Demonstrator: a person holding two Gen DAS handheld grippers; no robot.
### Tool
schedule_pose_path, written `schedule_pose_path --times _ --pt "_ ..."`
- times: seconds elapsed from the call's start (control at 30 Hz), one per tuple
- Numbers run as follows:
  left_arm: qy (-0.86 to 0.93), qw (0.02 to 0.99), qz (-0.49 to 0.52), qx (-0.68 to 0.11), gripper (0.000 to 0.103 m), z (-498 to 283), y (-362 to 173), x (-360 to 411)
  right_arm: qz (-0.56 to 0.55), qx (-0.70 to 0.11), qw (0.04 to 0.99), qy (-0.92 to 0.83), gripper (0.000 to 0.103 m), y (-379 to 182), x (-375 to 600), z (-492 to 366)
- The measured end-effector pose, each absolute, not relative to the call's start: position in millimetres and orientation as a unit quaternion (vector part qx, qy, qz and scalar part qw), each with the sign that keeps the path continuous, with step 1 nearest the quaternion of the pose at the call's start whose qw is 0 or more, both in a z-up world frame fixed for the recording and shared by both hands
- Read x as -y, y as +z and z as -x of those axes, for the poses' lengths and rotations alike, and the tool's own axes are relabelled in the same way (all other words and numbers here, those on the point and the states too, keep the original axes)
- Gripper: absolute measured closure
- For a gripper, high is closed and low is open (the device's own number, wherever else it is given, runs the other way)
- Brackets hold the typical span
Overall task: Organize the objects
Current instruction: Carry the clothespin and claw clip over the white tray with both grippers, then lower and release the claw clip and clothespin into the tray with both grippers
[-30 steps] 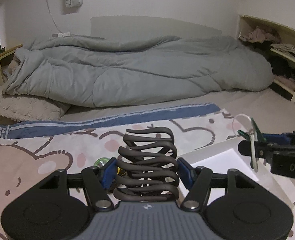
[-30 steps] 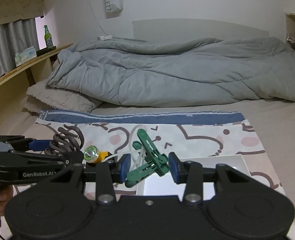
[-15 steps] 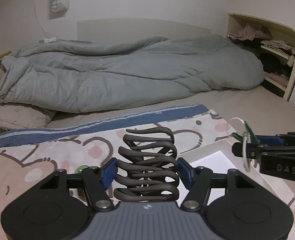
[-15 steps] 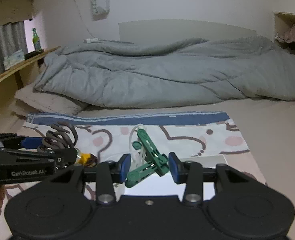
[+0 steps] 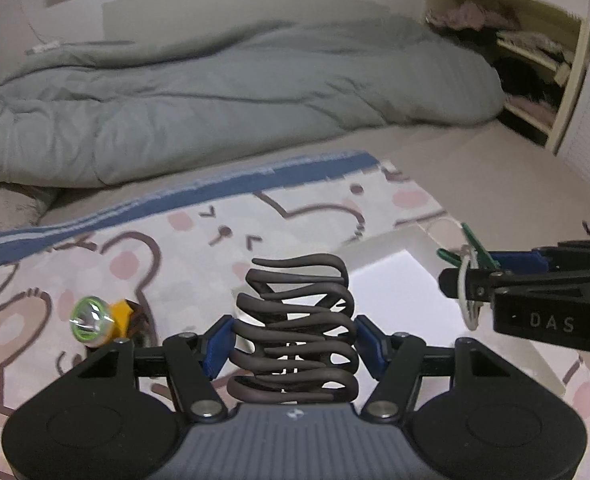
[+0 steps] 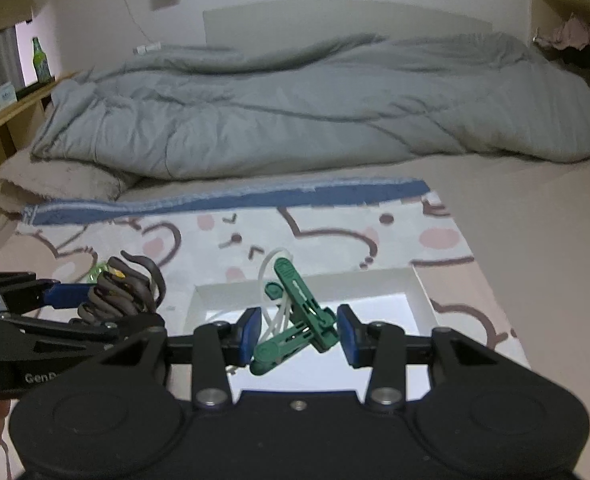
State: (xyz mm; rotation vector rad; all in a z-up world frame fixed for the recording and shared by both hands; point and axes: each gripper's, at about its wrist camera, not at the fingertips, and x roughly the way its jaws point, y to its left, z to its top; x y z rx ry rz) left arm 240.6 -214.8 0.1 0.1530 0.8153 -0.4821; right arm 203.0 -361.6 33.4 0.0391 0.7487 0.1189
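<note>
Over the white tray (image 6: 417, 288), both loaded claws have dropped closer.

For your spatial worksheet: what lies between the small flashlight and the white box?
In the left wrist view, the brown hair claw clip, held in the left claw, sits between flashlight and white box.

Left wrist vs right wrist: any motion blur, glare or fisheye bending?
Left wrist: bear-print cloth and duvet smeared, held brown hair claw sharp, flashlight lens glares. Right wrist: milder blur, white tray floor blown out, dark corners, bowed edges.
</note>
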Motion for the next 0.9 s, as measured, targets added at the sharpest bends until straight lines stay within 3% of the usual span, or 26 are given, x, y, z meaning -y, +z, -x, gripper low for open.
schedule_pose_path --times 0.53,0.9 --pt "-0.284 0.834 -0.136 -0.453 0.038 -241 -51 256 0.033 -0.478 0.875 0.066 0.061 -24 372 -218" --pt "-0.258 0.835 -0.094 -0.477 0.037 -251 -68 257 0.044 -0.494 0.867 0.056 0.061 -40 380 -219"
